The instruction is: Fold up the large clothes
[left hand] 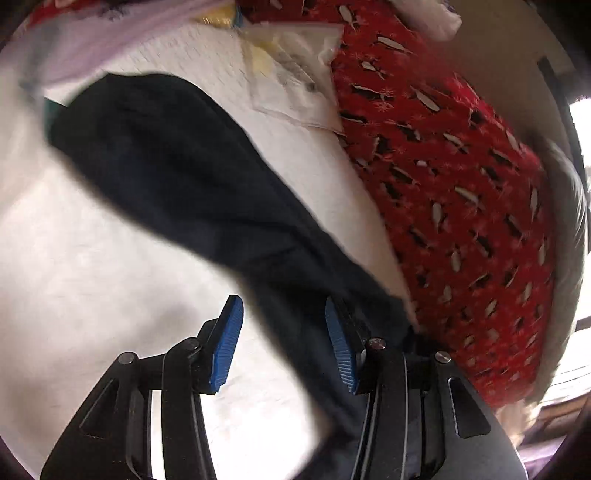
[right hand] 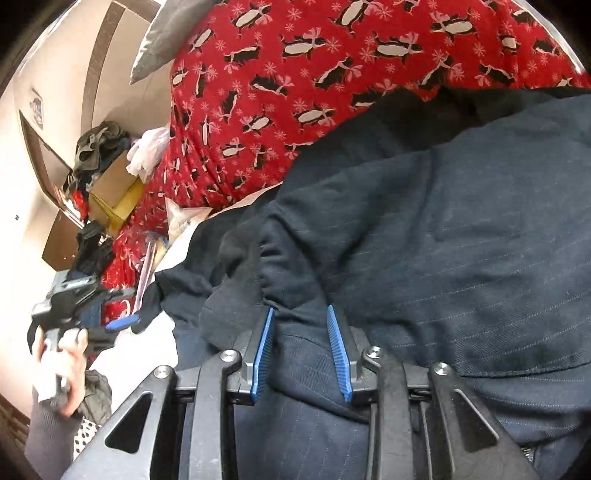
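Observation:
A dark navy pinstriped garment (right hand: 443, 236) lies on a white bed sheet (left hand: 74, 240). In the left wrist view one long dark part of it (left hand: 177, 166) stretches away across the sheet. My left gripper (left hand: 282, 314) is open, its blue pads wide apart, with the cloth passing between them. My right gripper (right hand: 301, 317) has its blue pads partly closed around a bunched fold of the garment. The left gripper also shows in the right wrist view (right hand: 118, 325), held in a hand at the left.
A red penguin-print blanket (left hand: 461, 184) (right hand: 295, 74) is heaped along the far side of the bed. Clear plastic bags (left hand: 291, 74) lie on the sheet. A cardboard box (right hand: 114, 192) and piled clothes sit by the wall. A grey pillow (right hand: 170, 33) lies behind the blanket.

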A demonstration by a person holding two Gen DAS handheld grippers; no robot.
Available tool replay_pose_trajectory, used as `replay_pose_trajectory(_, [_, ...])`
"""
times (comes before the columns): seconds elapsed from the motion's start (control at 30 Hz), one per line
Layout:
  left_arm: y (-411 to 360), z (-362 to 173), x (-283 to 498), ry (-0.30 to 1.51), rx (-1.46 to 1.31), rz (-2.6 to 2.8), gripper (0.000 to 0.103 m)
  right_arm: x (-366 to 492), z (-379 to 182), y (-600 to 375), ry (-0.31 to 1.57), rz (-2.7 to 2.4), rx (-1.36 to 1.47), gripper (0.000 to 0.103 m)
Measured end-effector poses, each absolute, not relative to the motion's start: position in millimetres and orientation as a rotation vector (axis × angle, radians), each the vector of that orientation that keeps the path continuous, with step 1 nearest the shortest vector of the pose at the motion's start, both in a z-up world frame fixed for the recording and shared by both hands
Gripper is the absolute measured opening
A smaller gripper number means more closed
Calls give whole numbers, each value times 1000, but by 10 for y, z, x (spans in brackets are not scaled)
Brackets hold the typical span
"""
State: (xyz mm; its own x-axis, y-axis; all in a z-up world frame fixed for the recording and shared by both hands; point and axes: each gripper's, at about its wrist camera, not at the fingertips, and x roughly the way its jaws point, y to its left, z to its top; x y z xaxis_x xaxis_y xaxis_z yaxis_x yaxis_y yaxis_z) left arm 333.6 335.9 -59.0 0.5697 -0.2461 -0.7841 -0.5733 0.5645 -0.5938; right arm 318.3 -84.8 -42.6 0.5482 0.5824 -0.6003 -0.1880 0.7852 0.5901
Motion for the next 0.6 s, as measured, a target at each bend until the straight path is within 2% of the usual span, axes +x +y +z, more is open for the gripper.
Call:
replay_pose_trajectory(0.07, [3318,-608,3449,950,-1030,200,44,3154,-437,-880,874,480,493,30])
replay_pose_trajectory(0.1, [3255,-600,3556,939,-1028,190,48,3111,-516,-947,873,481,494,30])
replay_pose_trajectory(0.13, [3194,-589,3636,949,-1012,196,57,3140,-536,-971,872,483,498,30])
replay_pose_trajectory(0.2, [3116,-658,3768,1021,-960,269,58,3134,-521,-985,868,487,504,30])
replay_pose_trajectory(0.23, [3100,-710,3814,1054,-937,301,54,3136,-537,-983,866,489,505,30])
replay_pose_trajectory(0.27, [3084,-758,3844,1082,-903,326,44,3138,-535,-980,865,491,508,30])
replay_pose_trajectory(0.3, [3077,-789,3862,1103,-861,350,8,3139,-536,-978,863,493,511,30])
replay_pose_trajectory(0.33, [3087,-791,3848,1110,-839,361,1,3135,-531,-975,862,495,514,30])
replay_pose_trajectory(0.5, [3136,-499,3384,1019,-770,376,1,3142,-524,-962,858,500,522,30])
replay_pose_trajectory(0.6, [3274,-618,3142,1079,-757,404,2,3152,-526,-954,855,501,524,30])
